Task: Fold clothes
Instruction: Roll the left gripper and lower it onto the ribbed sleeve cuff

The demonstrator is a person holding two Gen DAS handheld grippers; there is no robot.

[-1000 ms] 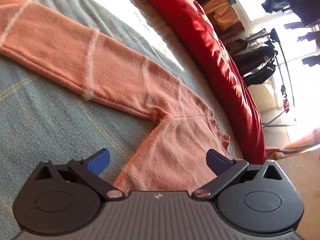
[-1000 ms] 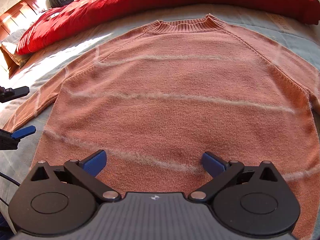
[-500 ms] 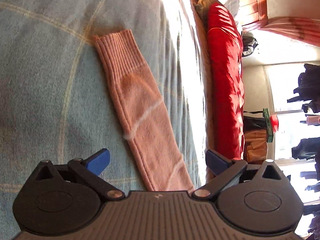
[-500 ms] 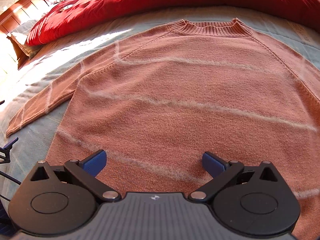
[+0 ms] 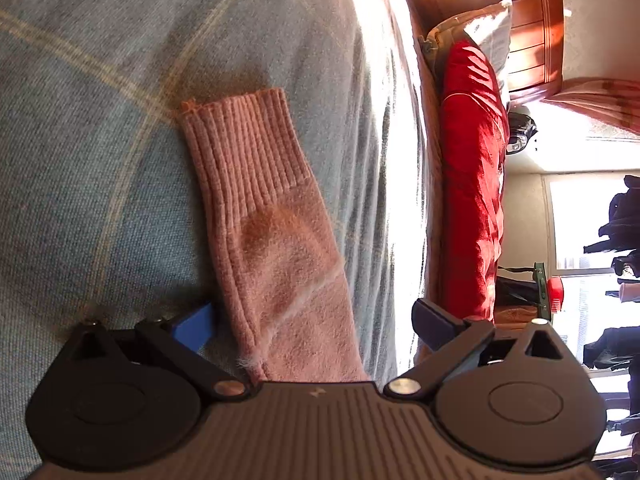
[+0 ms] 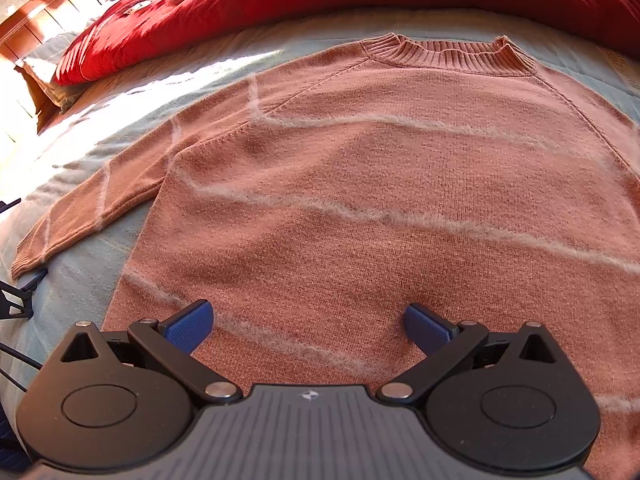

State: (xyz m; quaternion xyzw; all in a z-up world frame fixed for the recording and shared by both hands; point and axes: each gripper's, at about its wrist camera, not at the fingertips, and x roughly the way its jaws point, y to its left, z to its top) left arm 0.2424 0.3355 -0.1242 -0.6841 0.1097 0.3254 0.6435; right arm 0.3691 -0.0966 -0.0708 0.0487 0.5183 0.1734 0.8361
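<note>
While my left gripper [image 5: 312, 320] gapes wide astride the sleeve [image 5: 276, 240], whose long axis runs straight ahead to its cuff [image 5: 244, 148], my right gripper [image 6: 308, 324], equally spread, hovers over the flat sweater [image 6: 400, 200] hem.

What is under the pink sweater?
The sweater lies flat on a blue-grey checked bedspread, which shows around its sleeve cuff. Whatever lies beneath the sweater's body is covered, so it cannot be seen.
</note>
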